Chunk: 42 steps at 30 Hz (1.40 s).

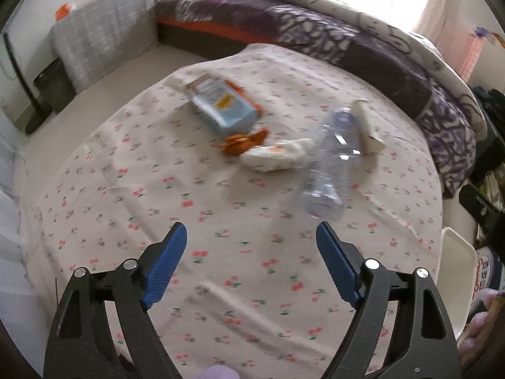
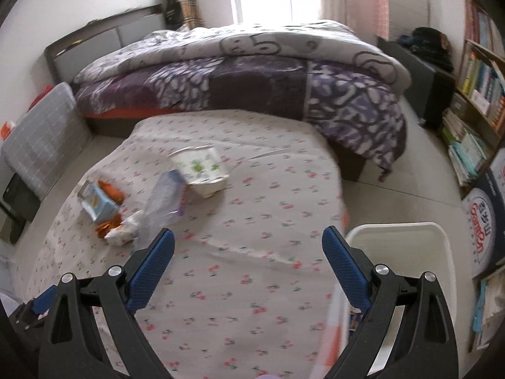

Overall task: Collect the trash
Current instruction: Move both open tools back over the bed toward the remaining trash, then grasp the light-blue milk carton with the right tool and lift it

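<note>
Both tongs stood spread with nothing between the jaws: left gripper (image 1: 251, 240) above the cherry-print cloth (image 1: 221, 271), right gripper (image 2: 248, 241) likewise, neither touching any trash. The trash sat in one cluster toward the far side of the cloth: a clear plastic bottle (image 1: 331, 158) lying on its side, nearest the left gripper; a crumpled white wrapper (image 1: 274, 158) touching the bottle's flank; orange scraps (image 1: 244, 140) just beside that; a light-blue carton (image 1: 221, 107) behind them; a white paper cup (image 2: 202, 170) on its side at the bottle's far end. The white bin (image 2: 410, 252) stood off the cloth's right edge, right beside the right gripper (its rim also showed at the left view's right margin). Judgement: the step in hand was the approach to a first pick, nothing collected as far as could be seen. To do it well, I'd take the bottle with the left gripper across its middle, jaws square to the long axis, since a round clear bottle could roll or squirt out of an end grip. Close gently; thin plastic would likely buckle. Come in clear of the wrapper so it didn't get dragged along. Both views were blurred, so fine contact was hard to read.
</note>
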### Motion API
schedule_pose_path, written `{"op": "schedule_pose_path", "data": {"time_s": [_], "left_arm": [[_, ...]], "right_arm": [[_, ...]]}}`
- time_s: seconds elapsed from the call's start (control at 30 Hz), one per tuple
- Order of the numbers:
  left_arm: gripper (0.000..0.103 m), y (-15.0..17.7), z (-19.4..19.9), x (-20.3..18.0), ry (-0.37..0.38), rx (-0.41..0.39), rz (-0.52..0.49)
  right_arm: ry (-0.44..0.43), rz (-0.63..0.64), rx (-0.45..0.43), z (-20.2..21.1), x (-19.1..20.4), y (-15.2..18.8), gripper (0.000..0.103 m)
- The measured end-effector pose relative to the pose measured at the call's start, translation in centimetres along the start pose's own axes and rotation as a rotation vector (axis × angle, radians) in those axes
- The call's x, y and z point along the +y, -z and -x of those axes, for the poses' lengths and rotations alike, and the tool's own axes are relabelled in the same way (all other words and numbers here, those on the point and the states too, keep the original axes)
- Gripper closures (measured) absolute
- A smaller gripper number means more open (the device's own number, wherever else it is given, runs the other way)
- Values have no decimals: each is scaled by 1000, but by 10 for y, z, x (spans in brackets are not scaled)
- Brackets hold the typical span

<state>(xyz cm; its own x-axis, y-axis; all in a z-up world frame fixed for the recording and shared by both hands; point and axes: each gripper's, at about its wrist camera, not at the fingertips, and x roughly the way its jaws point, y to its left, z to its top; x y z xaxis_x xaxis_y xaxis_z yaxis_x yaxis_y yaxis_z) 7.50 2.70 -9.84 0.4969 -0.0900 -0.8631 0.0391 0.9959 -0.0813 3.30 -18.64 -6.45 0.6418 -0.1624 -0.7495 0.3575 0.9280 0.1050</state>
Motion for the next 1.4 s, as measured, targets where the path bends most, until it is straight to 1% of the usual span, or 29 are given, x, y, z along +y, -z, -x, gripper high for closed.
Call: {"op": "schedule_pose_path", "data": {"time_s": [0.1, 0.2, 0.3, 0.33, 0.4, 0.5, 0.57, 0.67, 0.73, 0.87, 1.0, 1.17, 1.23, 1.27, 1.3, 1.33, 1.37, 1.4], "left_arm": [[19, -4, -2, 19, -14, 25, 30], [18, -10, -4, 43, -52, 45, 54], [17, -15, -6, 65, -88, 59, 83], [17, -18, -7, 77, -97, 68, 107], [17, -21, -9, 92, -103, 76, 139], [17, -28, -7, 117, -117, 72, 194], [17, -32, -5, 131, -126, 63, 222], [17, -35, -6, 144, -145, 58, 235], [17, -36, -9, 150, -155, 66, 235], [17, -35, -17, 158, -180, 76, 215], [17, -33, -21, 166, -210, 75, 194], [17, -31, -28, 179, -195, 98, 225], [17, -31, -29, 179, -195, 99, 218], [17, -31, -29, 178, -195, 97, 213], [17, -31, -29, 178, -194, 94, 210], [17, -32, -29, 177, -194, 91, 210], [17, -32, -29, 178, -194, 88, 211], [17, -32, -29, 178, -194, 85, 213]], "right_arm": [[-36, 48, 8, -6, 24, 4, 11], [-70, 118, 9, -12, 50, 6, 11], [-109, 209, 16, -22, 81, 6, 11], [-119, 252, 16, -26, 94, 5, 11], [-133, 306, 14, -33, 112, 1, 11], [-184, 392, 30, -51, 146, -10, 11], [-225, 472, 42, -63, 173, -17, 11], [-249, 579, 55, -79, 206, -21, 11], [-270, 632, 82, -95, 229, -21, 11], [-269, 649, 144, -128, 256, -21, 11], [-258, 665, 176, -155, 274, -19, 11], [-231, 670, 202, -178, 284, -15, 12], [-228, 671, 211, -184, 287, -14, 18], [-221, 670, 223, -188, 288, -14, 29], [-212, 666, 220, -189, 288, -15, 35], [-216, 659, 216, -188, 288, -15, 37], [-231, 651, 211, -185, 288, -17, 43], [-239, 645, 203, -183, 287, -19, 45]]}}
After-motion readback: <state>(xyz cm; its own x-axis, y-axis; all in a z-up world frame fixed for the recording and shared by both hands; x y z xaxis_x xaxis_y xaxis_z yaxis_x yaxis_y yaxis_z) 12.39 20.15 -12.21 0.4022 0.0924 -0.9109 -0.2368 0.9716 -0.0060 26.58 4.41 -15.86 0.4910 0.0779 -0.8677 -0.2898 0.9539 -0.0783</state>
